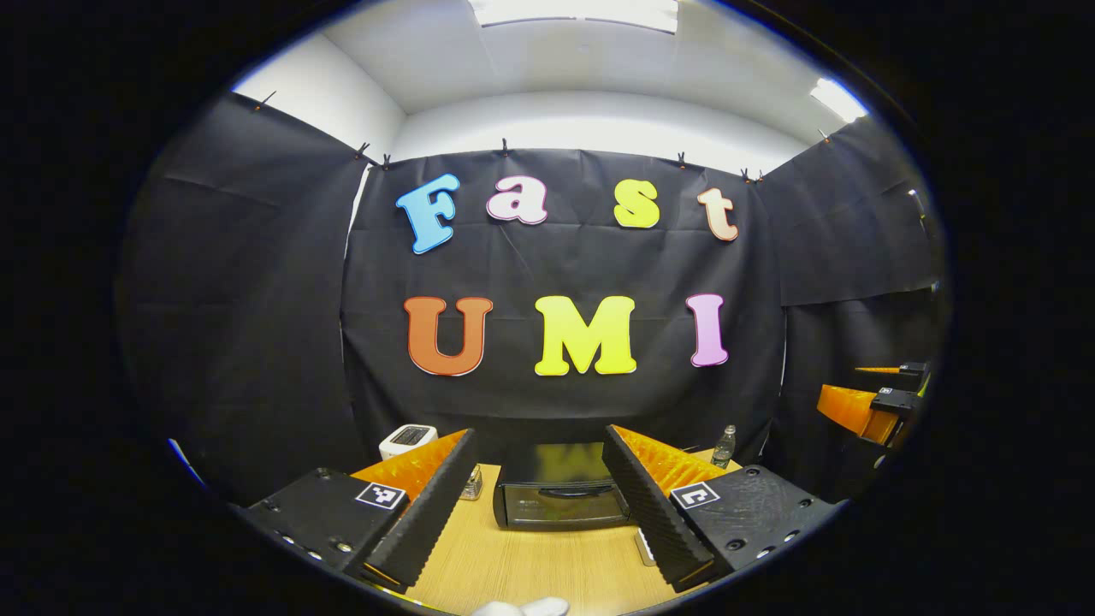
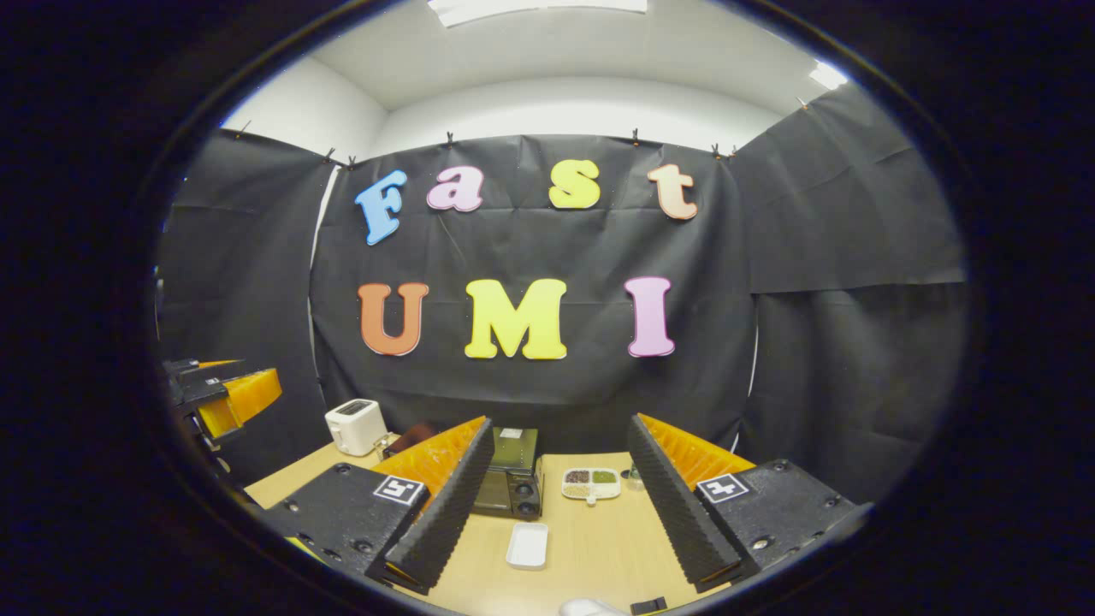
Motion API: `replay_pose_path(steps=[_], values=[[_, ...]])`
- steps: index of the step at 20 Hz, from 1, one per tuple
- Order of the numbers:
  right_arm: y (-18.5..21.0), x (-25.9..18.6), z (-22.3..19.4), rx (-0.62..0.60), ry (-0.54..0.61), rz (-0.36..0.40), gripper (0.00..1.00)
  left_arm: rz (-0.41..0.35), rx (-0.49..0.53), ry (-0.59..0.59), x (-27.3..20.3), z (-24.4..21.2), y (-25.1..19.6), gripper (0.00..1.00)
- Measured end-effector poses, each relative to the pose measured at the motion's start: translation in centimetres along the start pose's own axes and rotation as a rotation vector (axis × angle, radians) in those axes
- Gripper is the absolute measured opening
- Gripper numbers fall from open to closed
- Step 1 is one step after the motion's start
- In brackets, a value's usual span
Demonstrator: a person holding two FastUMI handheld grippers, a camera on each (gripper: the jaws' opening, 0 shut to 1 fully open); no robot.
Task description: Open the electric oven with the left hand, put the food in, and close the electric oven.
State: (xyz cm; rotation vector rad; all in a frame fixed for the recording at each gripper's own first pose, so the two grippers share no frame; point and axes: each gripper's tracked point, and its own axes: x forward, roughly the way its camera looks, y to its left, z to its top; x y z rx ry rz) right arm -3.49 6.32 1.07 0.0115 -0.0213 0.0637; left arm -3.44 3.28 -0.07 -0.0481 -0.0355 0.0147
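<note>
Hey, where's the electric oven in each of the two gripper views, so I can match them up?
Left gripper view: the electric oven sits low at centre, door shut, framed between that hand-held gripper's open fingers.
Right gripper view: the oven is low, left of centre, beside the left finger.
Shared landmark: the white toaster, to the oven's left on the table.

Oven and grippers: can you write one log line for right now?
stage: before opening | oven: door shut | left gripper: open, facing oven | right gripper: open, holding nothing | food tray: on table
</note>
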Motion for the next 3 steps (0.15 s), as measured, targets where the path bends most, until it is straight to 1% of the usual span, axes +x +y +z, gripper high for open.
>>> replay_pose_path(steps=[1, 2, 3], values=[[0.07, -0.14, 0.06, 0.000, -0.004, 0.000, 0.90, 0.000, 0.001, -0.005, -0.09, 0.21, 0.19, 0.97], [0.10, -0.27, 0.20, 0.000, -0.005, -0.001, 1.00, -0.001, 0.006, -0.009, -0.22, 0.38, 0.23, 0.97], [0.10, -0.48, 0.40, -0.001, -0.009, -0.002, 1.00, -0.001, 0.010, -0.015, -0.47, 0.63, 0.34, 0.97]])
